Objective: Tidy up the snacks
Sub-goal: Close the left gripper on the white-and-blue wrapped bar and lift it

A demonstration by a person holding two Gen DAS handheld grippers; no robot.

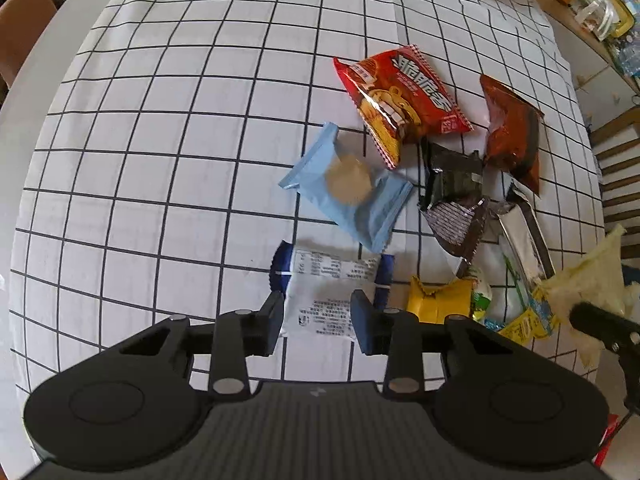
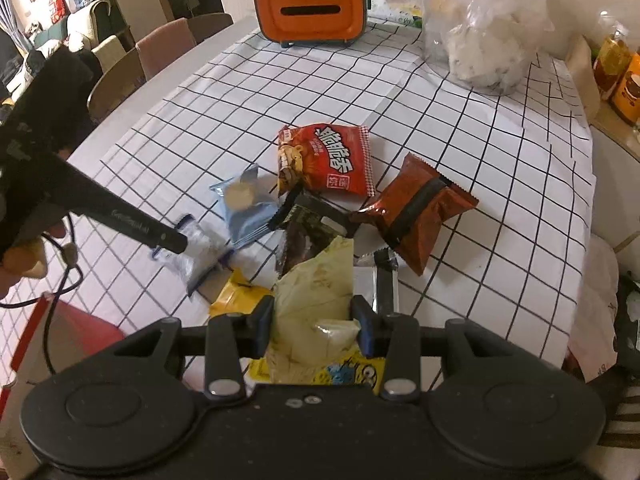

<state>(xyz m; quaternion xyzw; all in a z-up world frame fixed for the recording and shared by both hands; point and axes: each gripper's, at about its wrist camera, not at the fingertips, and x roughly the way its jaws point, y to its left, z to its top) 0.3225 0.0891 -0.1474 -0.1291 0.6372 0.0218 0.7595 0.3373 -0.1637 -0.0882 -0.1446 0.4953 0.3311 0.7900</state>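
The pale yellow crinkled snack bag stands pinched between the right gripper's narrowed jaws, above the pile. The left gripper, jaws likewise drawn in, clamps the white packet with blue ends. Red, light blue and brown packets lie loose on the checked tablecloth; sorting looks barely begun. No snack container shows; the clear bag holds something white.
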